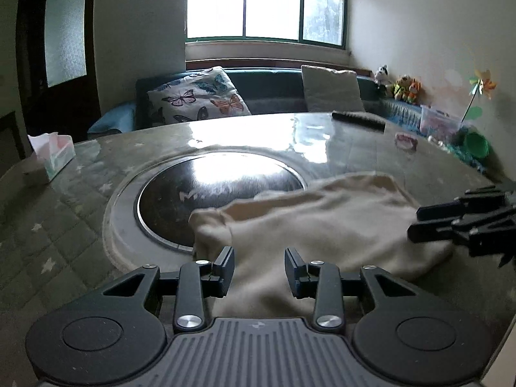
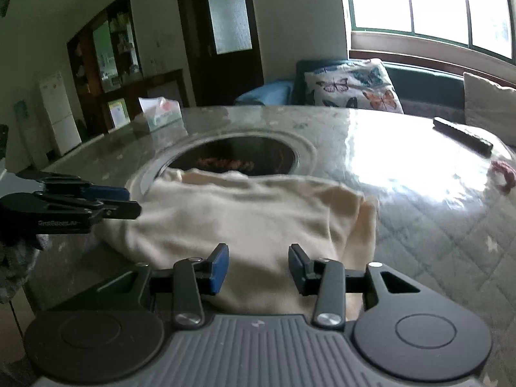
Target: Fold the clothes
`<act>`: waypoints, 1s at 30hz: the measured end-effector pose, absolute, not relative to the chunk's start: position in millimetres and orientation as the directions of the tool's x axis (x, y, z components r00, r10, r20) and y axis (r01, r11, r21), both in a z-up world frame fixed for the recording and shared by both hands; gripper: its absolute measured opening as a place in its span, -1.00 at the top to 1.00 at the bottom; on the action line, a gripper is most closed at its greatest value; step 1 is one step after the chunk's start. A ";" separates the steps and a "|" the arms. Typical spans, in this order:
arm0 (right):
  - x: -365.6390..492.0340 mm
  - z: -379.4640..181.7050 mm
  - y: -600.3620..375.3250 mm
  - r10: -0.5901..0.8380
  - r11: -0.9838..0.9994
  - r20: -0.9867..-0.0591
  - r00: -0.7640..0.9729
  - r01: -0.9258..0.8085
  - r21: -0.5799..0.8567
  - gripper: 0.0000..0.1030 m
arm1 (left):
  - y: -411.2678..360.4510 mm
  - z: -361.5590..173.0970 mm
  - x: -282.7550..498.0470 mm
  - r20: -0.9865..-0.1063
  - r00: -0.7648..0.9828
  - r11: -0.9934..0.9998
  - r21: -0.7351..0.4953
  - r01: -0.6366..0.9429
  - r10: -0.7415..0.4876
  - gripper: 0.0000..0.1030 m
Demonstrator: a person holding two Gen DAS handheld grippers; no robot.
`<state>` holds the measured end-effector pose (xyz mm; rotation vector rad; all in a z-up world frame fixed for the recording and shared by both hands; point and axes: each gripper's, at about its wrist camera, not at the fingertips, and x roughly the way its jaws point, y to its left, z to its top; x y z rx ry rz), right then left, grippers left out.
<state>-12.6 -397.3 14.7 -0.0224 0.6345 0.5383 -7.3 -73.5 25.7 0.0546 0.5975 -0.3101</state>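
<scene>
We see the cream garment point(image 1: 325, 222) lying bunched on the round table point(image 1: 80, 200), its far edge lapping over the rim of the dark glass disc point(image 1: 219, 193) set in the table's middle. Our left gripper point(image 1: 259, 269) hangs just over the cloth's near side, jaws parted with nothing pinched between them. Our right gripper point(image 2: 258, 267) stands the same way over the near edge, jaws apart, the fabric under them but not gripped. From each wrist view the other gripper pokes in from the side, close above the cloth's end.

To the left the quilted tabletop runs bare up to the tissue box point(image 1: 53, 154). On the far right lie a remote point(image 1: 358, 120) and a small pink thing point(image 1: 405, 141), well apart from the cloth.
</scene>
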 end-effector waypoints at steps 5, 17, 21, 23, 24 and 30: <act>8.8 16.3 -390.8 0.477 0.863 -0.558 0.679 -0.480 0.155 0.18 | -70.3 18.2 20.8 -0.589 0.760 0.954 -0.069 0.293 -0.276 0.43; 55.1 4.8 -405.0 0.413 0.905 -0.597 0.688 -0.386 0.181 0.19 | -49.6 11.8 31.6 -0.610 0.751 0.963 -0.081 0.258 -0.253 0.40; 63.0 12.9 -398.8 0.419 0.902 -0.578 0.700 -0.394 0.178 0.19 | -57.0 17.5 41.6 -0.599 0.760 0.961 -0.064 0.270 -0.253 0.40; 70.7 12.6 -394.1 0.434 0.895 -0.579 0.690 -0.402 0.192 0.19 | -58.2 16.3 50.7 -0.605 0.754 0.959 -0.063 0.276 -0.257 0.40; 75.5 10.4 -392.3 0.438 0.894 -0.584 0.683 -0.401 0.202 0.19 | -58.6 14.9 55.1 -0.610 0.751 0.960 -0.059 0.274 -0.252 0.40; 88.9 -1.7 -398.4 0.408 0.911 -0.611 0.679 -0.344 0.227 0.22 | -44.6 6.3 71.3 -0.644 0.743 0.979 -0.050 0.197 -0.182 0.42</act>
